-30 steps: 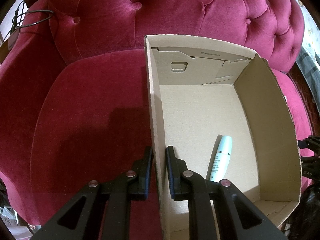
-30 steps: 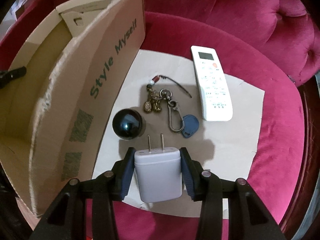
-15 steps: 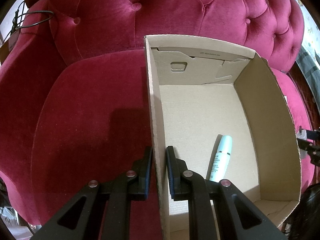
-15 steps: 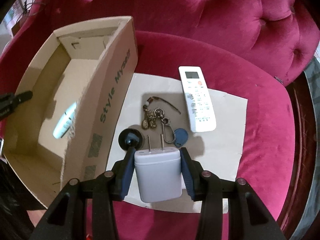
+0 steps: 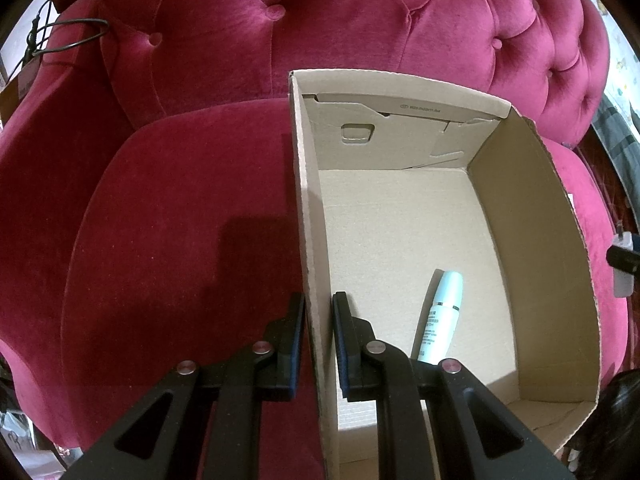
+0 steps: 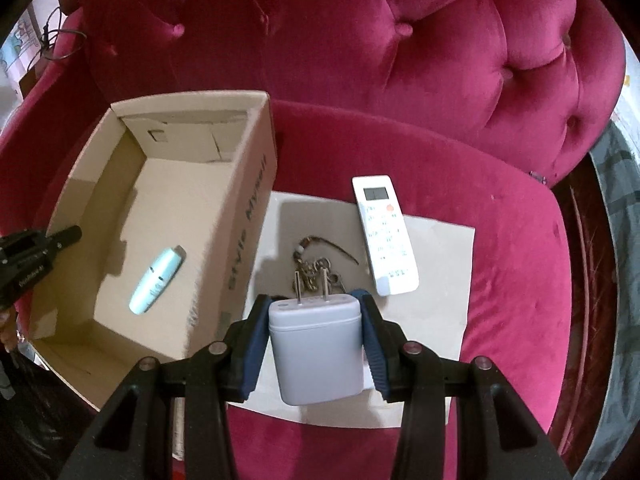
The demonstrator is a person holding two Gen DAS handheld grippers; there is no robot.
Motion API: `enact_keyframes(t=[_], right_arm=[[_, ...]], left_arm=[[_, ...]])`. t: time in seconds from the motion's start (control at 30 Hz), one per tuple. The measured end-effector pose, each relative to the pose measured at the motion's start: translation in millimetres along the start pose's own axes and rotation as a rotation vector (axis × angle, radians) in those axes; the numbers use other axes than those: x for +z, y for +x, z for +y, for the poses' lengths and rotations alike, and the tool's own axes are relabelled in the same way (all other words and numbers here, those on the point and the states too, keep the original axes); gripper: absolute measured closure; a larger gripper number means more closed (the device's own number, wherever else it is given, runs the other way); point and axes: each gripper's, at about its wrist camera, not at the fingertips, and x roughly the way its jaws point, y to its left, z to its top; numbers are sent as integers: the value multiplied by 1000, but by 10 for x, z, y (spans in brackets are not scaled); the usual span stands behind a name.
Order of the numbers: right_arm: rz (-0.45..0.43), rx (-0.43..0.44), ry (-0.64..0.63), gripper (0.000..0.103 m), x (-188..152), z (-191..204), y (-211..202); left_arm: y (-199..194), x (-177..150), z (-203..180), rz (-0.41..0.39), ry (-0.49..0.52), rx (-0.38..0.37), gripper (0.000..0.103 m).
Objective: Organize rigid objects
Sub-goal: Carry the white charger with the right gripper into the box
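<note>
A white plug adapter with two prongs hangs above the seat, and my right gripper is shut on its sides. An open cardboard box stands on the red sofa, with a pale blue tube lying on its floor. My left gripper is shut on the box's left wall. To the right of the box, on a beige sheet, lie a white remote and a keychain bunch, partly hidden by the adapter.
The tufted red sofa back rises behind everything. A dark cable hangs over the left armrest. The adapter in the right gripper shows at the far right edge of the left wrist view. Dark hair shows at the lower right.
The right gripper has risen with the adapter, so the box interior and tube came into view and the black ball became hidden. The left gripper has stayed on the box wall.
</note>
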Motion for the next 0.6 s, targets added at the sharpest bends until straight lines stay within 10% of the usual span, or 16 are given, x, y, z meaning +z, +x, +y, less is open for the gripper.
enact_keyframes(t=[0.6], right_arm=[[-53,29,-60,56,390,483,-203]], left_arm=[[-5,-9,4,1,-4,-5,88]])
